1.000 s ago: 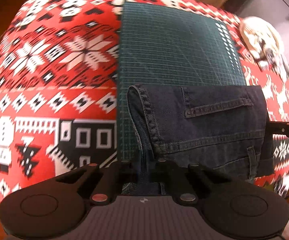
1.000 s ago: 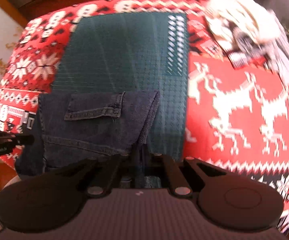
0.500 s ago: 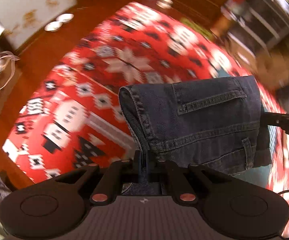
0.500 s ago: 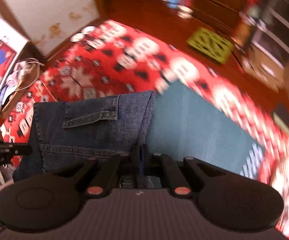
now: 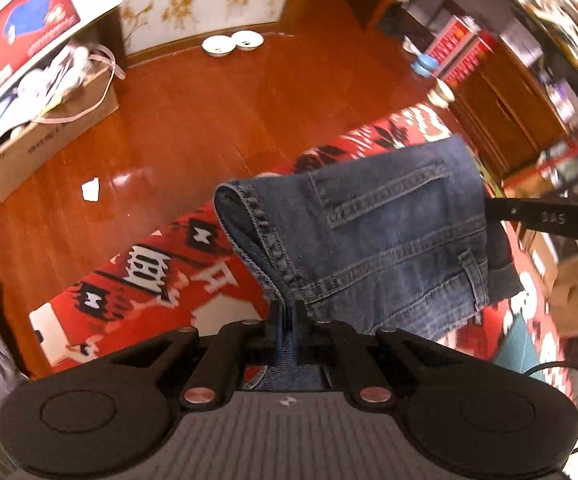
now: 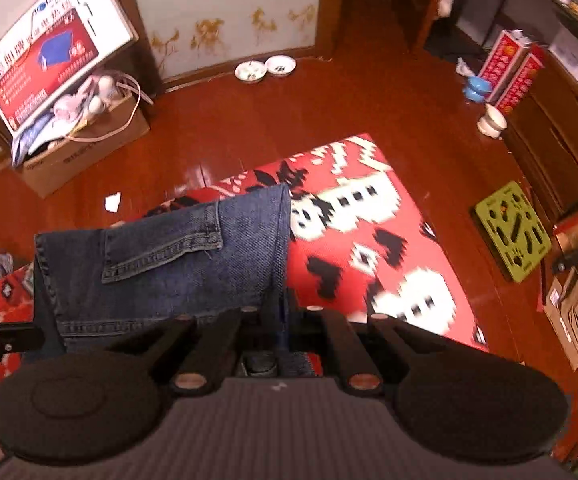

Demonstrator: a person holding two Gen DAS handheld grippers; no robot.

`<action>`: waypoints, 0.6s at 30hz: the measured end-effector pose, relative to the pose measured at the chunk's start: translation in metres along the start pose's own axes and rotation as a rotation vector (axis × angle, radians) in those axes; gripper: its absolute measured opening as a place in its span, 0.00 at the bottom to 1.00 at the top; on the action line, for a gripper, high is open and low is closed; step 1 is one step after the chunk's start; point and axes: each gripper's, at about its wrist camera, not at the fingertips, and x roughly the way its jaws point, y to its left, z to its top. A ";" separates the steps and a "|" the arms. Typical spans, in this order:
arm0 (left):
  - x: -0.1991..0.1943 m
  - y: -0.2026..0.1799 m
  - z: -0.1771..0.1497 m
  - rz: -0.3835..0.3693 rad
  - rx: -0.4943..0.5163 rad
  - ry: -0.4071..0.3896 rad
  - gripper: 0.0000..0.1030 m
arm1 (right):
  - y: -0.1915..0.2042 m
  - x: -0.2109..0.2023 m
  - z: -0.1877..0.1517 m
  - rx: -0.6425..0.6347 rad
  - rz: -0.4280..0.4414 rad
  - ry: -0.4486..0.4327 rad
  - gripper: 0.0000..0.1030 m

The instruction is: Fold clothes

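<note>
Aloft: folded jeans (image 5: 373, 240) pinched by left tool (image 5: 287, 316) and right tool (image 6: 281, 320), above red blanket (image 6: 369, 240).

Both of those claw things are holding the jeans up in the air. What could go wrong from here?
The left gripper and right gripper each pinch only a thin edge of the folded jeans, so the denim could slip out and the fold fall open. The jeans hang partly past the edge of the red patterned tablecloth, above the wooden floor, so a dropped pair might land there rather than on the table.
</note>
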 end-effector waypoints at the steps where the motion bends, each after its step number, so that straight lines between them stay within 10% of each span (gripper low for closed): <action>1: 0.003 0.003 0.002 -0.004 -0.018 0.006 0.05 | 0.001 0.009 0.007 -0.006 0.000 0.013 0.02; 18: 0.018 0.018 0.000 -0.052 -0.107 0.054 0.05 | 0.000 0.060 0.030 -0.090 -0.045 0.037 0.03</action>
